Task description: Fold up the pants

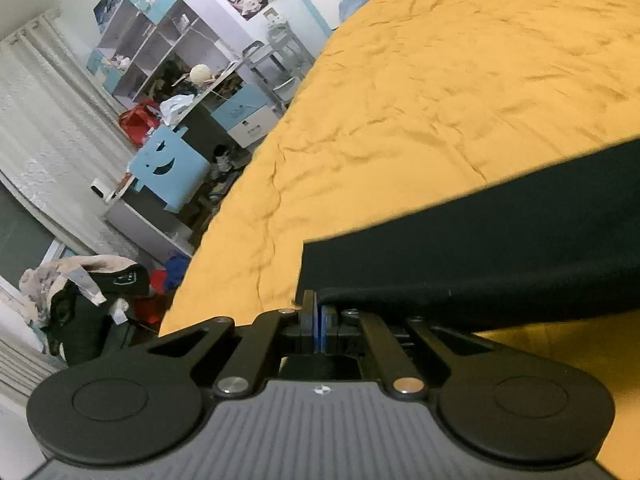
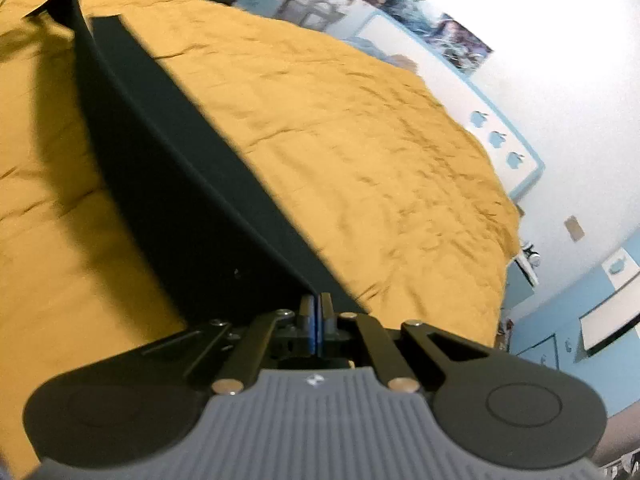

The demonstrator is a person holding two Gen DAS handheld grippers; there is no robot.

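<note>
The black pants (image 1: pixel 500 240) hang stretched between my two grippers above the yellow bedspread (image 1: pixel 440 92). My left gripper (image 1: pixel 319 312) is shut on one corner of the pants' edge; the cloth runs off to the right. In the right wrist view my right gripper (image 2: pixel 316 312) is shut on the other corner of the pants (image 2: pixel 168 168), which stretch away to the upper left as a long dark band over the bedspread (image 2: pixel 360 128). The pants' lower part is hidden below the held edge.
The bed's left edge drops to a cluttered floor with a clothes pile (image 1: pixel 80 292), a blue chair (image 1: pixel 172 164) and a desk with shelves (image 1: pixel 160 40). A blue headboard (image 2: pixel 508 132) and white wall bound the bed's far side.
</note>
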